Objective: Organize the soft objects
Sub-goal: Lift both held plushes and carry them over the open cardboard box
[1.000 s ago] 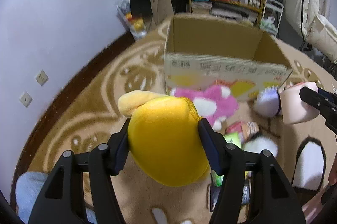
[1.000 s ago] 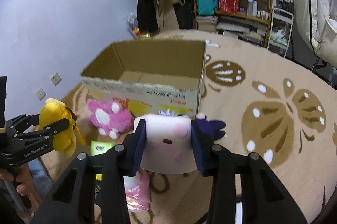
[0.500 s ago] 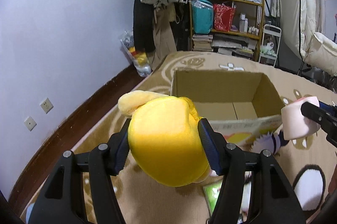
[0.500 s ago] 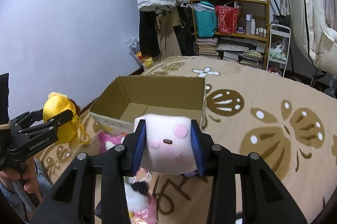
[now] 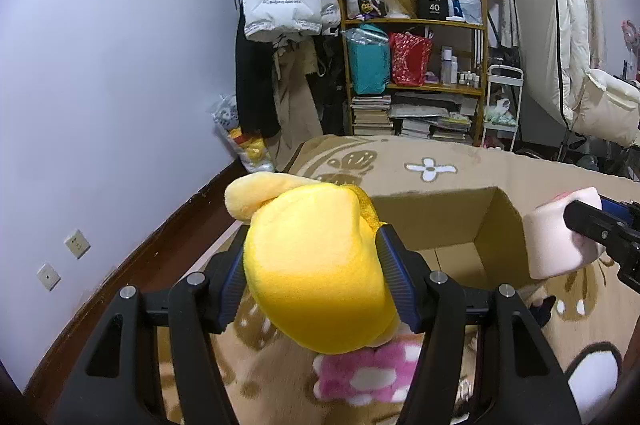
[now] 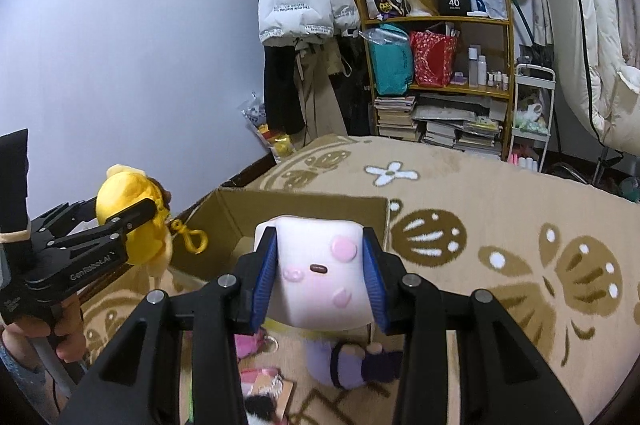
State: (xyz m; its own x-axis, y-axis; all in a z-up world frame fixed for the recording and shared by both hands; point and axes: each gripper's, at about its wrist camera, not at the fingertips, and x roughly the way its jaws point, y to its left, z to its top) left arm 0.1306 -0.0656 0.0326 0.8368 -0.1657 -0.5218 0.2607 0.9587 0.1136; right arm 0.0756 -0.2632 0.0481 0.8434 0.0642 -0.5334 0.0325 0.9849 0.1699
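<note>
With each gripper clenched on a toy, the left gripper holding the round yellow plush and the right gripper the pink marshmallow-shaped plush, releasing short of the open brown cardboard box risks missing it.

Both views: dim indoor light, cool bluish cast, strongest on the wall at left. Source is out of frame; shadows are soft and diffuse, with no hard edges or glare. Heavy fisheye: black vignette in all corners, and the shelf and curtains bow toward the rim. The yellow plush and pink plush up close are evenly lit and fairly sharp. The carpet near the bottom of the left view is smeared with blur. The far clutter is soft and noisy, and small labels there are mostly unreadable.
</note>
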